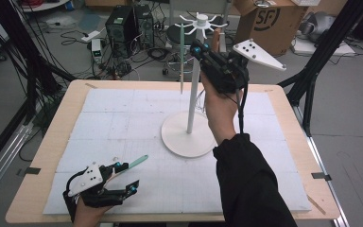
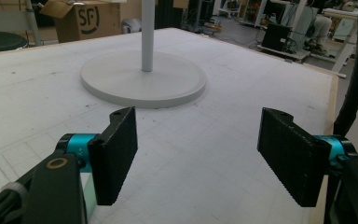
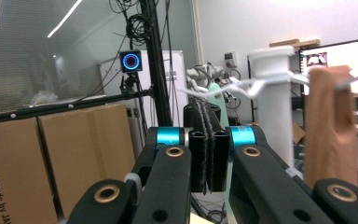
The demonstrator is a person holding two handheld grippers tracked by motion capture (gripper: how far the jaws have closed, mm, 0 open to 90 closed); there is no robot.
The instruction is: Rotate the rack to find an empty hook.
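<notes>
A white rack stands on a round base (image 1: 184,137), its pole (image 1: 194,90) rising to hook arms at the top (image 1: 202,20). A pale green utensil (image 1: 182,56) hangs from one arm and a brown wooden one (image 1: 216,38) from another. My right gripper (image 1: 196,47) is raised beside the rack's top, just right of the green utensil. Its jaws are shut (image 3: 208,140) with nothing between them. The brown utensil (image 3: 331,126) is close on its right. My left gripper (image 1: 126,176) rests open at the near left. A second green utensil (image 1: 134,163) lies by its far finger.
A white mat (image 1: 123,123) covers the wooden table (image 1: 52,142). The rack's base (image 2: 144,79) lies ahead of the left jaws. Behind the table are a cardboard box (image 1: 269,19), computer towers (image 1: 120,23) and cables. Black frame poles (image 1: 312,66) flank the right side.
</notes>
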